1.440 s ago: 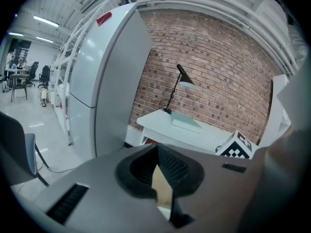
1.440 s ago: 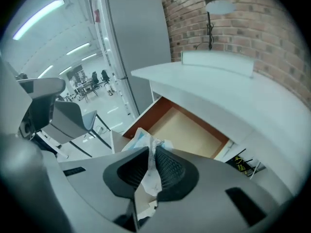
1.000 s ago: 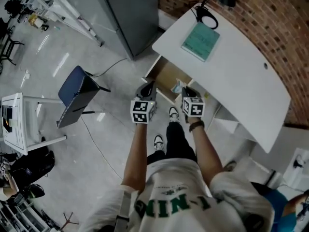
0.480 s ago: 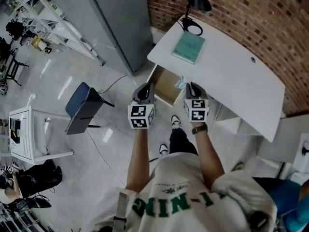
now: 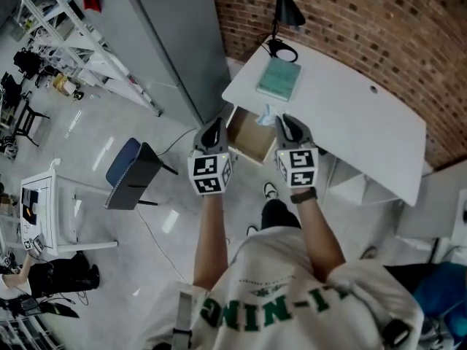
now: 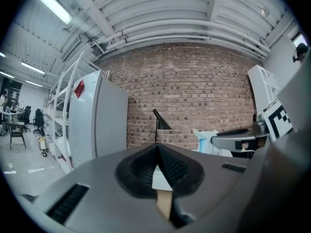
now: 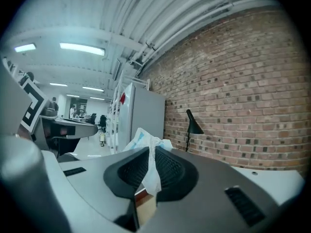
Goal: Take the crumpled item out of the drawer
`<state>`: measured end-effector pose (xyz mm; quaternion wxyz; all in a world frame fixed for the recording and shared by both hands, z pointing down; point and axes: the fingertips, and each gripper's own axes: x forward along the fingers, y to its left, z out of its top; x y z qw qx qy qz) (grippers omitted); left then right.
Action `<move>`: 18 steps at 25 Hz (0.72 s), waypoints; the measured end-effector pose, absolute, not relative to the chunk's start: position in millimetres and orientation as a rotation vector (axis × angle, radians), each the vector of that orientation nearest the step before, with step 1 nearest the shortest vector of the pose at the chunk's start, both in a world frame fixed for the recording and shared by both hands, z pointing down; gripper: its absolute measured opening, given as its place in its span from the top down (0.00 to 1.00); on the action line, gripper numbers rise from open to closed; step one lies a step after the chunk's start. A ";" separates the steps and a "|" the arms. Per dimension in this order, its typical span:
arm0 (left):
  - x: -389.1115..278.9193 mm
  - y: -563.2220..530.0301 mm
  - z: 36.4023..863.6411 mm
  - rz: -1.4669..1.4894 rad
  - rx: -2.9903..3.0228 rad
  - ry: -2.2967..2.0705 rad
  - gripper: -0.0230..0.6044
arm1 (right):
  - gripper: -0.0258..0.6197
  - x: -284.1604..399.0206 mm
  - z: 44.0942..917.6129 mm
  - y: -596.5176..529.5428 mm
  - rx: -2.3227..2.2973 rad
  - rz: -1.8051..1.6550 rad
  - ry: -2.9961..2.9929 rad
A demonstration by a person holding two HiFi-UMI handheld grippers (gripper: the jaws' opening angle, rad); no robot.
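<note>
In the head view the wooden drawer (image 5: 248, 138) stands pulled out from under the white desk (image 5: 343, 122). My right gripper (image 5: 284, 125) is shut on the crumpled white-and-blue item (image 5: 265, 115), holding it over the drawer's far right corner by the desk edge. The right gripper view shows that item (image 7: 145, 142) pinched between the ribbed pads of the right gripper (image 7: 151, 168), its bulk sticking out past the tips. My left gripper (image 5: 213, 130) hangs by the drawer's left side; its jaws (image 6: 156, 163) are shut with nothing in them. The left gripper view also shows the crumpled item (image 6: 206, 141) at the right.
A teal book (image 5: 278, 79) and a black lamp (image 5: 282, 9) sit on the desk's left end, before a brick wall (image 5: 379, 28). A tall grey cabinet (image 5: 171, 42) stands left of the desk. A blue chair (image 5: 131, 172) is on the floor to the left.
The right gripper has come up and away from the drawer's inside with the crumpled item still pinched. Both grippers sit higher in the head view, which has shifted.
</note>
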<state>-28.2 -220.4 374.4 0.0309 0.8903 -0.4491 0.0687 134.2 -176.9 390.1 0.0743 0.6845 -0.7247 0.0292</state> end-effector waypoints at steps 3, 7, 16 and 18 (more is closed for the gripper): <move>-33.5 -213.1 369.2 0.192 2.745 -1.397 0.97 | 0.90 139.2 378.5 -169.6 2.093 0.042 -2.168; -43.3 -205.5 372.9 0.186 2.738 -1.412 0.97 | 0.90 141.3 377.5 -160.0 2.113 0.047 -2.162; -54.5 -197.4 376.7 0.179 2.738 -1.411 0.97 | 0.90 134.3 389.2 -154.7 2.109 0.110 -2.185; -50.5 -198.3 380.9 0.179 2.736 -1.399 0.97 | 0.90 134.4 392.2 -157.2 2.097 0.117 -2.190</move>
